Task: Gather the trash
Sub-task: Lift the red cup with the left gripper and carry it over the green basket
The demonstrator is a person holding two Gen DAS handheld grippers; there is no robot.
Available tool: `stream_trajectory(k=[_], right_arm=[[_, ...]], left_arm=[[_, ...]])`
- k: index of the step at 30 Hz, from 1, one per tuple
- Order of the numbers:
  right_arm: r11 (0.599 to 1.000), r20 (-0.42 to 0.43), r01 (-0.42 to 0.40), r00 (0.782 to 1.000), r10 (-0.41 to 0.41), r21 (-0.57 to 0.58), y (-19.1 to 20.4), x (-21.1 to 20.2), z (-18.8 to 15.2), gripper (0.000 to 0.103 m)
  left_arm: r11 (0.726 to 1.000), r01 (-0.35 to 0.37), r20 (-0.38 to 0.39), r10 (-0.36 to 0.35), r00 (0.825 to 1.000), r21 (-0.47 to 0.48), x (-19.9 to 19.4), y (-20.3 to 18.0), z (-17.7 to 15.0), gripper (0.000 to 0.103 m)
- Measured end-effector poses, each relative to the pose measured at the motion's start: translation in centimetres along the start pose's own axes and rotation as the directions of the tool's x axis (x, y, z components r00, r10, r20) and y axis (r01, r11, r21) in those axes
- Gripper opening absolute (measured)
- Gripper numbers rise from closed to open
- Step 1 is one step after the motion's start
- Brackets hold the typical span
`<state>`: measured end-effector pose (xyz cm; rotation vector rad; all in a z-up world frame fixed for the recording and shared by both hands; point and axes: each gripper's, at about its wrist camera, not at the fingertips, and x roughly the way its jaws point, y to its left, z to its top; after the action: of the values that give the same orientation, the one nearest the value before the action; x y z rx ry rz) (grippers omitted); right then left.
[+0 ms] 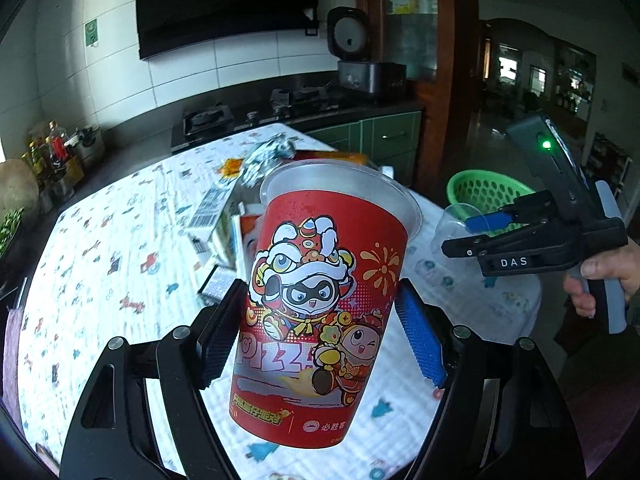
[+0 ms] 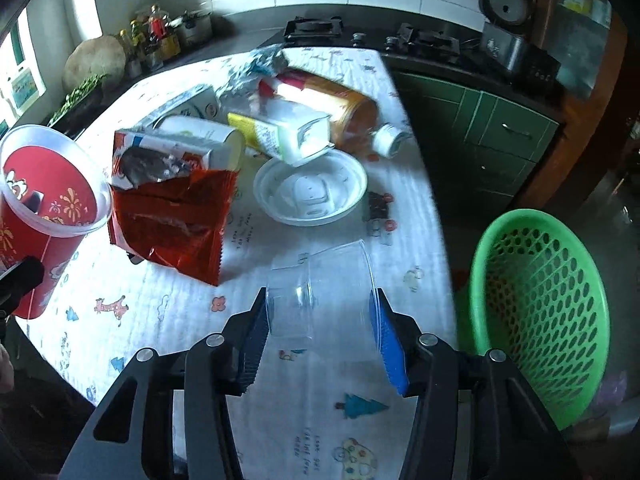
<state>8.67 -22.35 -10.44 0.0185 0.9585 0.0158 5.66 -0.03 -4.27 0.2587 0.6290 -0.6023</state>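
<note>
Above a kitchen table (image 2: pixel 168 320) draped in a cartoon-print cloth, the left gripper (image 1: pixel 320 336) pinches a red paper cup (image 1: pixel 320 304) held clear of the cloth. Right of the cup lie a torn red wrapper (image 2: pixel 176 224), cartons and a white bowl (image 2: pixel 310 190). The right gripper (image 2: pixel 320 344) clamps a clear plastic cup (image 2: pixel 320 292) near the table's right edge, beside a green basket (image 2: pixel 540 312).

Behind the red printed paper cup (image 1: pixel 320 308), partly hidden: flat cardboard cartons (image 1: pixel 218 216) and crumpled silver foil (image 1: pixel 266 156). Cut off by the left edge in the right wrist view, that cup's lower side. Blurred by motion: the orange plastic bottle (image 2: pixel 344 110). Unreadable: small print on the yellow-white carton (image 2: pixel 280 136).
</note>
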Motion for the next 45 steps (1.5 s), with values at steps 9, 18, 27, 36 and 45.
stream_trajectory(k=[9, 18, 27, 36, 45], right_arm=[[0.991, 0.023, 0.091, 0.995, -0.093, 0.103, -6.4, -2.0, -0.3, 0.049], [0.965, -0.029, 0.183, 0.983, -0.180, 0.186, -13.1, -1.0, -1.7, 0.049], [0.950, -0.066, 0.190, 0.982, -0.179, 0.246, -16.4, 0.0, -2.8, 0.054], [0.941, -0.021, 0.201, 0.979, -0.203, 0.273, -17.2, -2.8, -3.3, 0.064], [0.920, 0.019, 0.224, 0.970, -0.243, 0.322, -18.5, -6.8, -5.5, 0.073]], left_arm=[[0.998, 0.053, 0.021, -0.054, 0.998, 0.032, 1.1, -2.6, 1.7, 0.074], [0.994, 0.091, 0.030, -0.093, 0.995, 0.063, 2.7, -5.2, 3.9, 0.074], [0.991, 0.118, 0.014, -0.119, 0.993, 0.066, 4.5, -6.8, 5.0, 0.074], [0.981, 0.178, -0.006, -0.178, 0.984, 0.080, 7.4, -9.5, 7.2, 0.074], [0.958, 0.265, -0.061, -0.259, 0.964, 0.114, 11.9, -14.5, 9.5, 0.074]])
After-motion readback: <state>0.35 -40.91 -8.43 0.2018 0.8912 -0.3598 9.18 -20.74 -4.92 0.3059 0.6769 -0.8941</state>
